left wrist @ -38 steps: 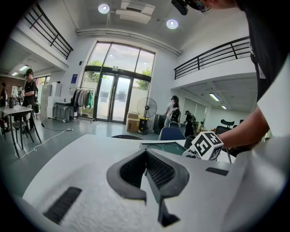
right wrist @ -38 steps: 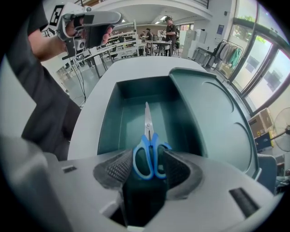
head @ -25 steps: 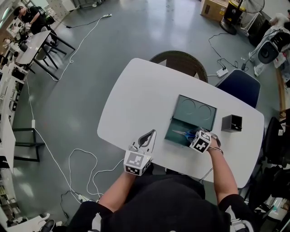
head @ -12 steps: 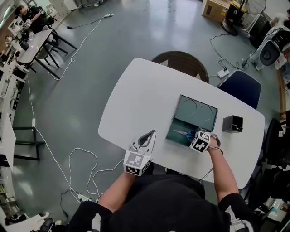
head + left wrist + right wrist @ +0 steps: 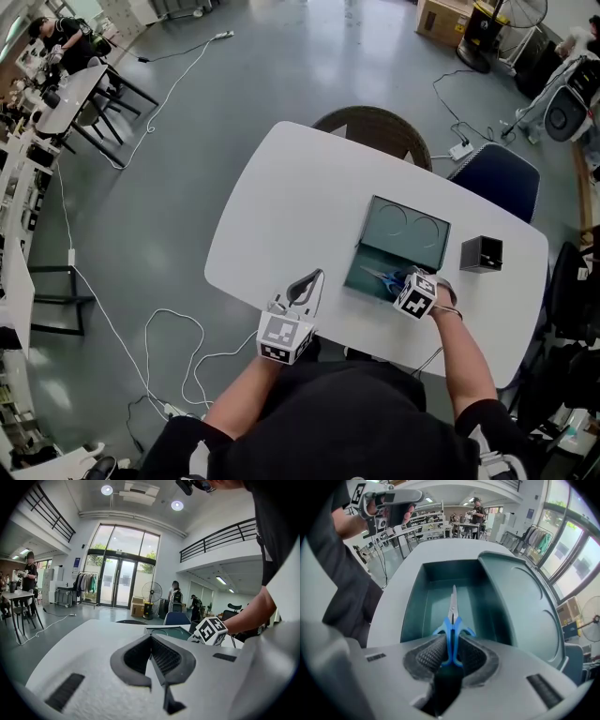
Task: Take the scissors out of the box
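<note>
Grabbing comes now: the right claw [image 5: 449, 649] has just been closing and pinches the blue handles of the scissors [image 5: 452, 620]. Their blades point ahead of it, low in the box [image 5: 414, 606]. Next, lift straight up and clear of the walls. The left claw [image 5: 152, 660] is clenched, empty.

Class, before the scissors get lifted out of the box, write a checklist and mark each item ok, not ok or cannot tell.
1. Grip placed: right hand-held gripper on the blue-handled metal scissors, jaws have just been closing, pads against handles: ok.
2. Way out: lid of the dark teal plastic box open: ok.
3. Nothing lying over the scissors: ok.
4. Other side: left hand-held gripper shut, empty, away from the box: ok.
5. Grip firm enough to lift: cannot tell.
</note>
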### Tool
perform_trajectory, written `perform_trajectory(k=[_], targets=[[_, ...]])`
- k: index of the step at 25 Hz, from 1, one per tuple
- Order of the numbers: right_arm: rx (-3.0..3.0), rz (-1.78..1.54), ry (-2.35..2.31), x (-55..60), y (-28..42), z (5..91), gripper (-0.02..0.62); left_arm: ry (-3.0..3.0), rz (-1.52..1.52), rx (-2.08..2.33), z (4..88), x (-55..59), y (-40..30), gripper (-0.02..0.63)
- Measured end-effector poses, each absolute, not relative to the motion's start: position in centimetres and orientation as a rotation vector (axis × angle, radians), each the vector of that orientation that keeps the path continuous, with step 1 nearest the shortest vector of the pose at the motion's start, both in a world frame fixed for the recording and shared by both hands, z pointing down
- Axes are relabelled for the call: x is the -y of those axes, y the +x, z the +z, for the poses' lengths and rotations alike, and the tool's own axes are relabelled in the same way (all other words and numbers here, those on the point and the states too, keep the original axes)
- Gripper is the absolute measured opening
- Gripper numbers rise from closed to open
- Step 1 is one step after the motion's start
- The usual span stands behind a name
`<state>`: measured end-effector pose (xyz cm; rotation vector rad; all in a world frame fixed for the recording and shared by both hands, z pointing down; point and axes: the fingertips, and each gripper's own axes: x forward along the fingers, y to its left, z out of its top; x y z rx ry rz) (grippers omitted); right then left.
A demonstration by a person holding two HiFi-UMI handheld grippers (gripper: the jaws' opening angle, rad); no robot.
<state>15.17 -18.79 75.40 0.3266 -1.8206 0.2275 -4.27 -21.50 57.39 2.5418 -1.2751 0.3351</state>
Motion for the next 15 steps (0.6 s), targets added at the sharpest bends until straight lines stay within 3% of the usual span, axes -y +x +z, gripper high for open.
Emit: perform_trajectory(k=[15], targets=[[1.917,0.088,0.511,18.9,15.4,69.2,0.087,2.588,0.337,1.223,57.0,21.6,-2.1,0.008]])
